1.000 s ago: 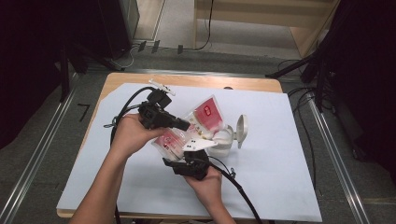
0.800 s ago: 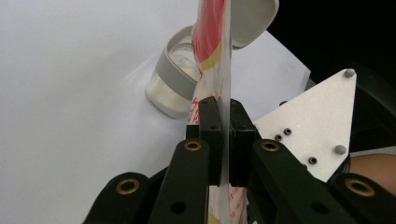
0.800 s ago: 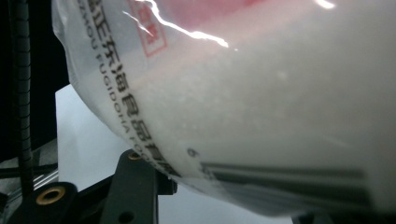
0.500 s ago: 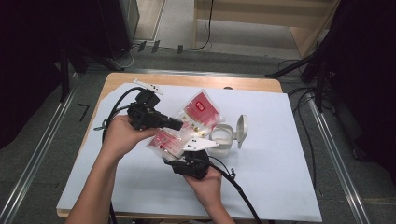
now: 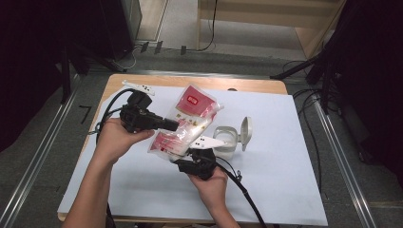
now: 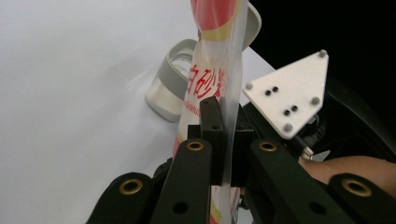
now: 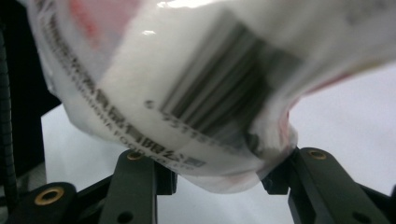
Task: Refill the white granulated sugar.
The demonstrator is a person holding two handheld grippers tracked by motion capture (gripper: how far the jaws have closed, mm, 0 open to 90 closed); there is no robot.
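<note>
A clear plastic bag (image 5: 190,116) with a red and white label and white grains inside is held up over the table between both grippers. My left gripper (image 5: 176,125) points right from the left hand and is shut on the bag's thin clear edge (image 6: 229,135). My right gripper (image 5: 191,155) sits below the bag, rising from the right hand. Its jaws clamp the bag's bulging lower end (image 7: 205,116), barcode side toward the camera. A clear jar (image 5: 226,141) with a grey flip lid (image 5: 245,133) standing open rests on the table just right of the bag.
A white sheet (image 5: 285,180) covers most of the wooden table (image 5: 247,84). Black cables (image 5: 111,102) loop at the table's left, and another cable (image 5: 247,194) trails from the right gripper toward the front edge. The jar (image 6: 170,88) stands behind the bag in the left gripper view.
The left hand has drawn its gripper leftward, pulling the bag's edge with it. The right hand and its gripper have stayed put.
</note>
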